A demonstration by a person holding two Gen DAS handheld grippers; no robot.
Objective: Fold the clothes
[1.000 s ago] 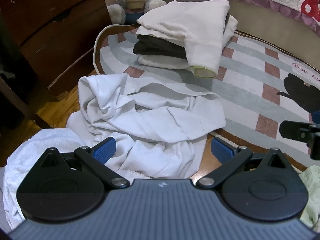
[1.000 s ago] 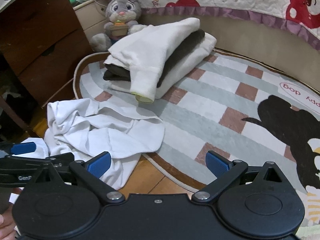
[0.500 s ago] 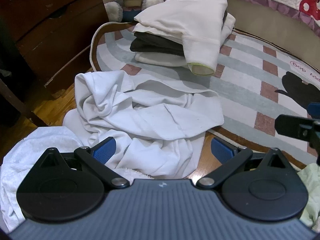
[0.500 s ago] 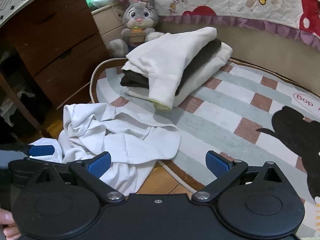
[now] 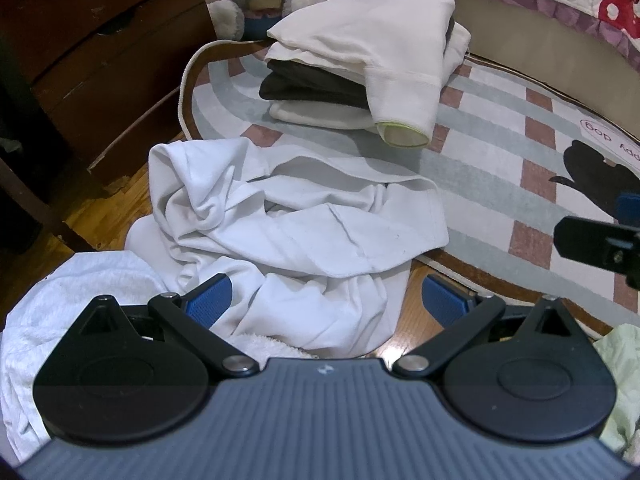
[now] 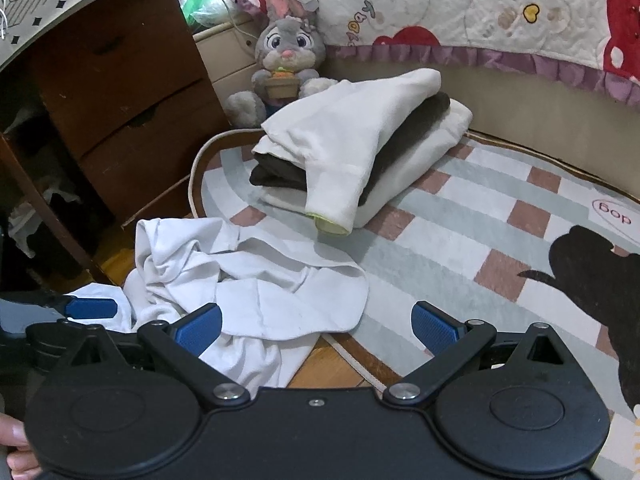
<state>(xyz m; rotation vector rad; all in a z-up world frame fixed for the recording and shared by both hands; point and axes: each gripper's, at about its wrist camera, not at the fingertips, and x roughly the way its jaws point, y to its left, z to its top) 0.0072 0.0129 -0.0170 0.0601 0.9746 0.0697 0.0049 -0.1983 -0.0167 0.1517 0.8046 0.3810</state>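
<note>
A crumpled white garment (image 5: 288, 232) lies half on the wood floor, half on the rug's edge; it also shows in the right wrist view (image 6: 256, 280). My left gripper (image 5: 326, 302) is open and empty, just above its near part. My right gripper (image 6: 316, 326) is open and empty, over the garment's right edge and the rug border. A folded stack (image 5: 360, 68) of white and dark clothes sits at the rug's back; it also shows in the right wrist view (image 6: 352, 160). The right gripper's tip (image 5: 596, 244) shows at the left view's right edge.
A white towel (image 5: 60, 312) lies at my lower left, and a pale green cloth (image 5: 620, 360) at lower right. A checked rug (image 6: 460, 240) with a black dog print covers the floor. A plush rabbit (image 6: 286, 68) and wooden drawers (image 6: 120, 92) stand behind, with a bed (image 6: 480, 20) along the back.
Both grippers pulled back and tilted up a little, so the garment and stack sit lower in the views. The clothes have not moved. Both grippers stayed open.
</note>
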